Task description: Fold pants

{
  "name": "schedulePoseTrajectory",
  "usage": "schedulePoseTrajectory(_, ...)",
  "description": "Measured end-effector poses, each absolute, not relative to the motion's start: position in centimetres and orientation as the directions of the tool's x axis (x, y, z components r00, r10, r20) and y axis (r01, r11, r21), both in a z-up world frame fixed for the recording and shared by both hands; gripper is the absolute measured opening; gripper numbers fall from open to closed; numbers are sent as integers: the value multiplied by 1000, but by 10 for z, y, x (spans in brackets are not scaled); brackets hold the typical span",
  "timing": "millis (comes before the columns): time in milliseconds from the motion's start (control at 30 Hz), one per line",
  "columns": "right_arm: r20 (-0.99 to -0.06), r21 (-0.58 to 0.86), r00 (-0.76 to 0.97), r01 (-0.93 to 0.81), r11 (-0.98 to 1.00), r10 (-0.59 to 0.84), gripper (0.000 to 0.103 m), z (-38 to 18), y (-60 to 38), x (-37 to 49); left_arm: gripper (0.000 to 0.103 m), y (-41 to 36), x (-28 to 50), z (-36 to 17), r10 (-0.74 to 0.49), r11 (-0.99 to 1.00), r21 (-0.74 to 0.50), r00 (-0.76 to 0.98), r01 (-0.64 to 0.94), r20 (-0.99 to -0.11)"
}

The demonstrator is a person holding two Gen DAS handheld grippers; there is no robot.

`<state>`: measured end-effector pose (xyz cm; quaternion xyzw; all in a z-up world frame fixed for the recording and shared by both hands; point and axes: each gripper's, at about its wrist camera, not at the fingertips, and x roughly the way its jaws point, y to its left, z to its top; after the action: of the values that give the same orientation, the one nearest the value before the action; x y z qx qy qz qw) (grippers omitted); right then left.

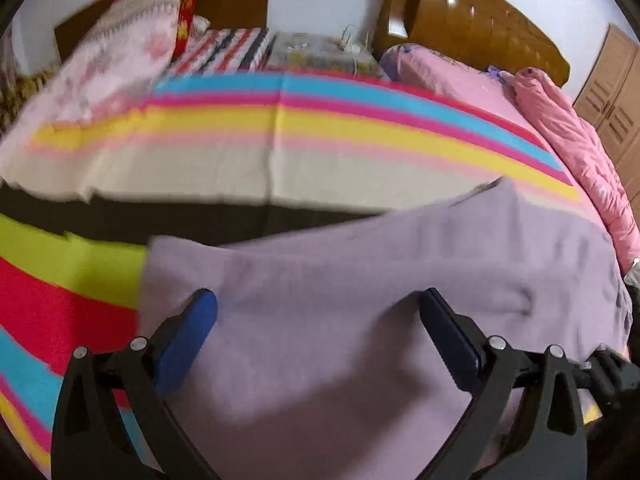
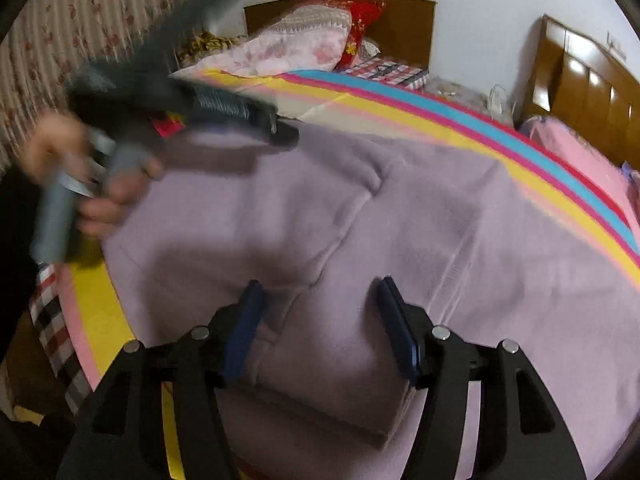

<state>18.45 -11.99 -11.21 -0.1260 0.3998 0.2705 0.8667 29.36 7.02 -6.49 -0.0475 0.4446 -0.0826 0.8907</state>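
Observation:
The lilac pants lie spread flat on a bed with a rainbow-striped sheet. A doubled-over layer with a thick edge lies nearest me. My right gripper hovers over that layer, open, its blue pads apart with nothing gripped. In the left wrist view the pants fill the lower half, their left edge over the red and green stripes. My left gripper is wide open above the cloth. It also shows blurred in the right wrist view, the left gripper held by a hand at the pants' far left corner.
Flowered pillows and a red cushion lie at the head of the bed. A pink quilt runs along the right side by a wooden headboard. A cluttered nightstand, a flowered curtain and a checked cloth border the bed.

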Motion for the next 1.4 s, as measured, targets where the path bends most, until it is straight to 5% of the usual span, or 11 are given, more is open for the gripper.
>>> schedulePoseTrajectory(233, -740, 41, 547, -544, 838, 391, 60, -83, -143, 174, 101, 72, 254, -28, -119, 992, -113, 685, 54, -719)
schedulePoseTrajectory(333, -746, 189, 480, -512, 838, 461, 73, -99, -163, 182, 102, 78, 260, -57, 36, 999, 18, 626, -34, -779)
schedulePoseTrajectory(400, -736, 280, 452, -476, 834, 504, 71, -93, -181, 185, 102, 95, 265, -67, -28, 993, -88, 587, -74, -809)
schedulePoseTrajectory(533, -576, 395, 613, -372, 840, 541, 71, -57, -260, 157, 101, 100, 257, -43, 39, 980, -84, 592, -179, -805)
schedulePoseTrajectory(667, -476, 472, 807, -101, 876, 350, 73, -31, -381, 106, 101, 48, 226, -10, 11, 997, -48, 699, -65, -715)
schedulePoseTrajectory(833, -560, 540, 812, 208, 816, 163, 73, -49, -473, 68, 101, -33, 223, -5, -126, 988, -24, 718, 151, -684)
schedulePoseTrajectory(1200, -670, 554, 719, 315, 771, 187, 72, -80, -507, 131, 101, -95, 254, -71, -165, 945, 42, 585, 325, -794)
schedulePoseTrajectory(1400, -602, 688, 691, 193, 700, 401, 65, -95, -510, 135, 102, -95, 255, -76, -143, 944, 65, 579, 323, -802)
